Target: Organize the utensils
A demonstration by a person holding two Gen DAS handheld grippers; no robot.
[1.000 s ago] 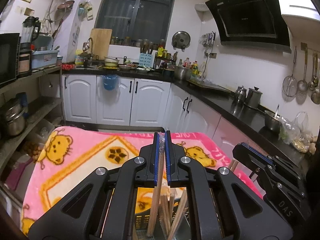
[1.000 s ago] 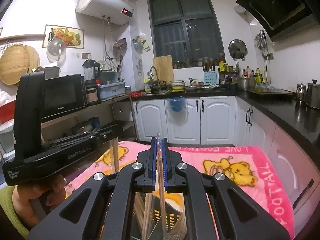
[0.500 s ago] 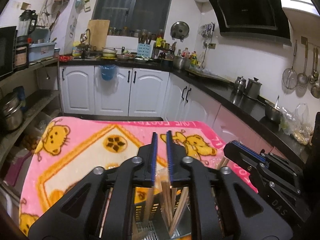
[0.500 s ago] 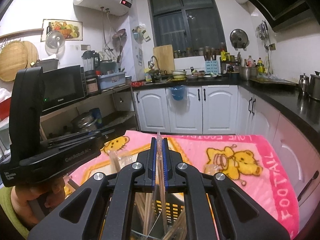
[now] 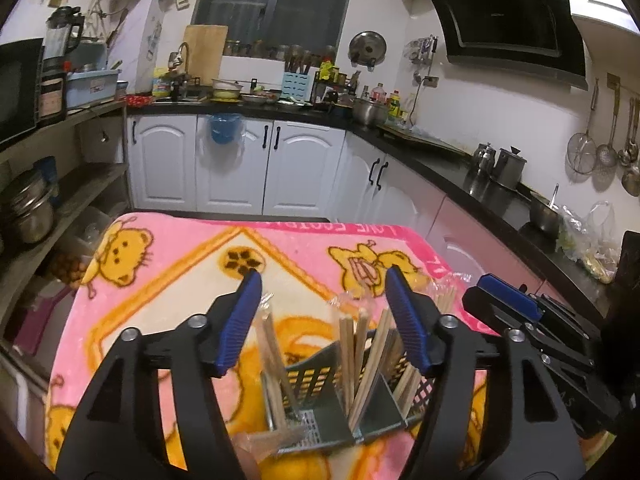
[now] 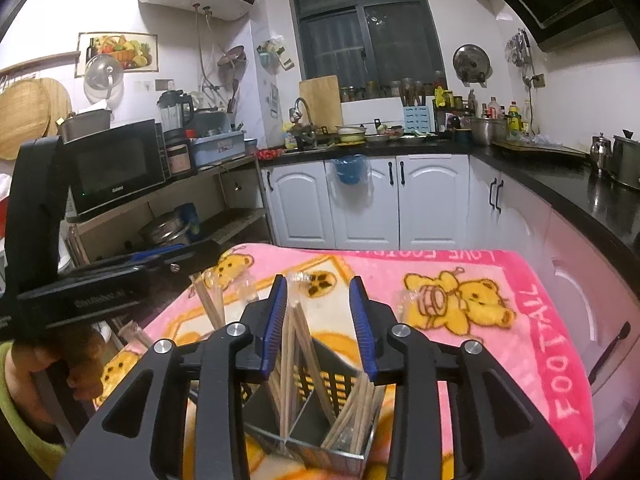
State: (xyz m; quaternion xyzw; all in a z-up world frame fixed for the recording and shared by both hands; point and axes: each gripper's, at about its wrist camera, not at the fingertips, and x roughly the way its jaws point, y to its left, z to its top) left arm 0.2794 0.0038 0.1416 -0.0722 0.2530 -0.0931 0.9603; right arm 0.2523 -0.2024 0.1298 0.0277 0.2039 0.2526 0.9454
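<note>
A black mesh utensil holder (image 5: 312, 376) with metal dividers stands on the pink bear blanket (image 5: 180, 264). Several wooden chopsticks (image 5: 348, 352) in clear wrappers stand in its compartments. My left gripper (image 5: 323, 272) hovers just above it. Its jaws are opening, and the chopsticks stand loose between them, touched by neither pad. In the right wrist view the same holder (image 6: 324, 384) sits under my right gripper (image 6: 318, 280), whose jaws are also opening. Chopsticks (image 6: 296, 352) lean beside its left pad, unpressed. Each gripper shows at the edge of the other's view.
A hand (image 6: 76, 360) holds the left gripper's handle at the left edge. Beyond the blanket's far edge are white cabinets (image 5: 228, 168). A black counter (image 5: 460, 176) with pots runs along the right. Open shelves with a microwave (image 6: 116, 168) stand at the left.
Both grippers were shut on wrapped chopsticks a second ago. Both have opened, and the chopsticks now stand loose in the holder. The right gripper has sunk slightly toward the holder.
</note>
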